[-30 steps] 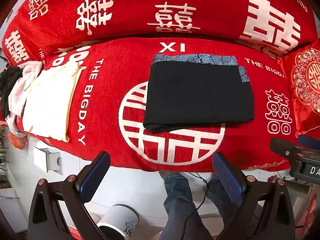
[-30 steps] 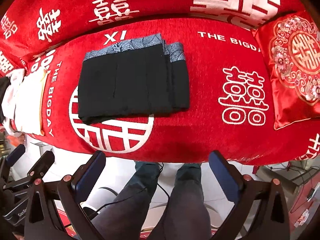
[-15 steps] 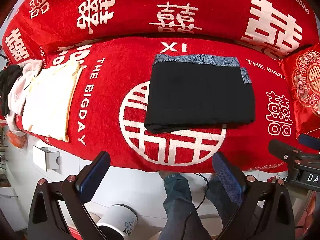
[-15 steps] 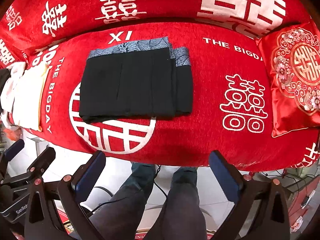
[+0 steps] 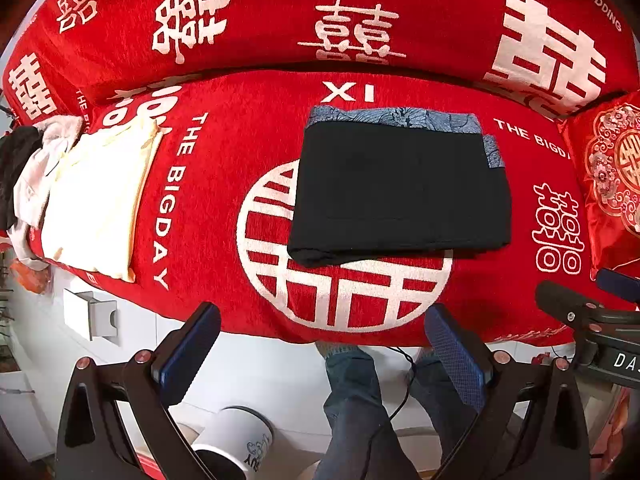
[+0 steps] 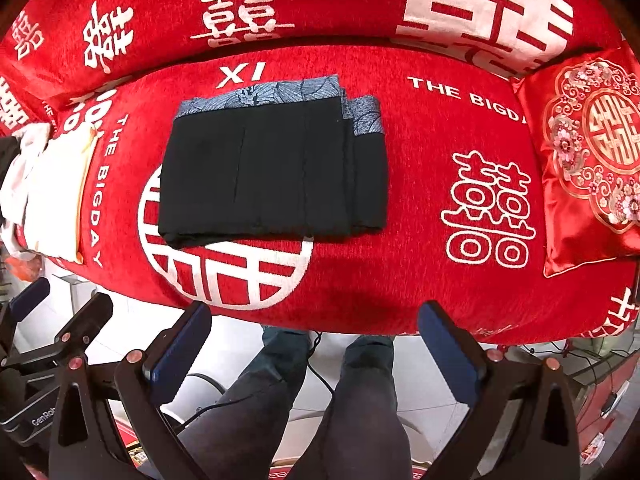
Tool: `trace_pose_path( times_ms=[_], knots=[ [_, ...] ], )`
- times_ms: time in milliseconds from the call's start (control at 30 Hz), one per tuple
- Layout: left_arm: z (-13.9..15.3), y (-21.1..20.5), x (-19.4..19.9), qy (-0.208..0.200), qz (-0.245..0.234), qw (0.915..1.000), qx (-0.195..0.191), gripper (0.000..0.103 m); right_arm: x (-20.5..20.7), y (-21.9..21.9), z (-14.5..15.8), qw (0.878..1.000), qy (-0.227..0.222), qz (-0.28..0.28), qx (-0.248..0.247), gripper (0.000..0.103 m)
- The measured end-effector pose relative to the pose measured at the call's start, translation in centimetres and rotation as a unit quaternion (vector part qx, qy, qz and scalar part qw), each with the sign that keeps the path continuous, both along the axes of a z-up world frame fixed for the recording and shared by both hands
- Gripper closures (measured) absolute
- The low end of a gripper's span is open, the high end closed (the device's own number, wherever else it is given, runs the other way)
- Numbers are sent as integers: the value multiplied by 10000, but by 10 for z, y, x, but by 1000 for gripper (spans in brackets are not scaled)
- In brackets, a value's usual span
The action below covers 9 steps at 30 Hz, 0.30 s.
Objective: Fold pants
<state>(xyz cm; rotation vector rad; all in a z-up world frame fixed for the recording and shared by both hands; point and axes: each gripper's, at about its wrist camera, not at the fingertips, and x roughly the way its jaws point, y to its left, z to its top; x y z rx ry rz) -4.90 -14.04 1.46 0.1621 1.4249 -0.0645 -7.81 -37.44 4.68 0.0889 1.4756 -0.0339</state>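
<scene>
One red sofa cover (image 5: 224, 184), white tiled floor (image 6: 424, 364)

Your left gripper (image 5: 320, 354) and right gripper (image 6: 314, 350) both hang with fingers (image 5: 188, 354) spread wide, gripping nothing, and your jeans-clad legs (image 6: 320, 400) show below them.
</scene>
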Motion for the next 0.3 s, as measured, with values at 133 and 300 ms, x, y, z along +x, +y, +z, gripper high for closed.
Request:
trace_pose_path(
  times_ms=[133, 300],
  knots=[
    [0, 1, 1, 0, 75, 9999, -111, 1, 1, 0, 0, 10000, -1, 6, -8, 0],
    [6, -2, 2, -185, 35, 9997, -121, 1, 1, 0, 0, 10000, 0, -1, -9, 0]
  ],
)
